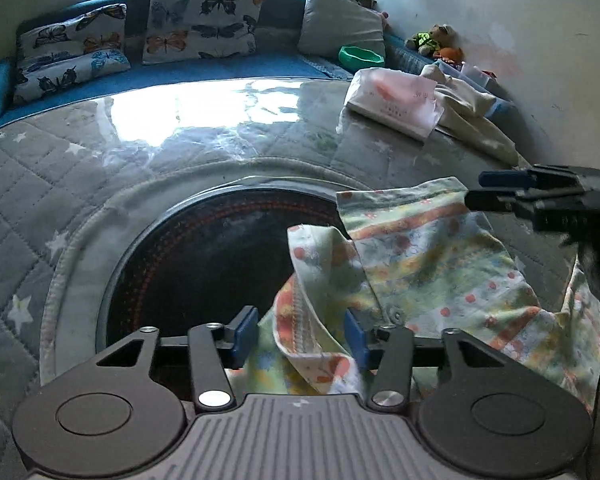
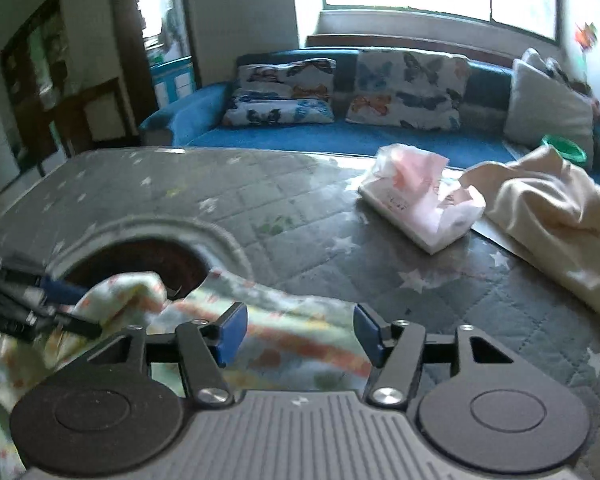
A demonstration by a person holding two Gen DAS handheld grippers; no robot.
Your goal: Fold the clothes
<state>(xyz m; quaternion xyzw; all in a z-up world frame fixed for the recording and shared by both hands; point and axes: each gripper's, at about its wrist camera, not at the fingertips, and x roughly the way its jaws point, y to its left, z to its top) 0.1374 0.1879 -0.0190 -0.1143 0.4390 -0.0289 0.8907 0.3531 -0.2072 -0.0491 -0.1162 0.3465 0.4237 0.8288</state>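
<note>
Cloth lies nearest: a thin, soft printed garment (image 1: 432,264) in pale green, yellow and orange bands with small red dots, crumpled over the near right edge of a round dark opening (image 1: 204,256) in the desk (image 1: 100,168). The left hand-held gripper (image 1: 301,334) tilts down over it, its blue pads apart, with a raised fold of stitched hem standing between them; neither pad visibly presses the cloth. The right hand-held gripper (image 2: 296,334) also angles downward, jaws spread wide above a flat banded stretch of the same garment, nothing pinched. From the left wrist view its dark fingers reach in from the right over the garment's far corner.

The desk wears a grey quilted cover with white stars under a glossy clear sheet, and a pale stitched rim rings the opening. Farther right sit a soft pink-and-white plastic packet (image 2: 424,204) and a rumpled cream cloth (image 2: 556,216). Beyond runs a blue sofa (image 2: 340,136) with butterfly-print cushions (image 2: 408,88), a grey pillow (image 2: 548,112) and a green bowl (image 1: 360,57).
</note>
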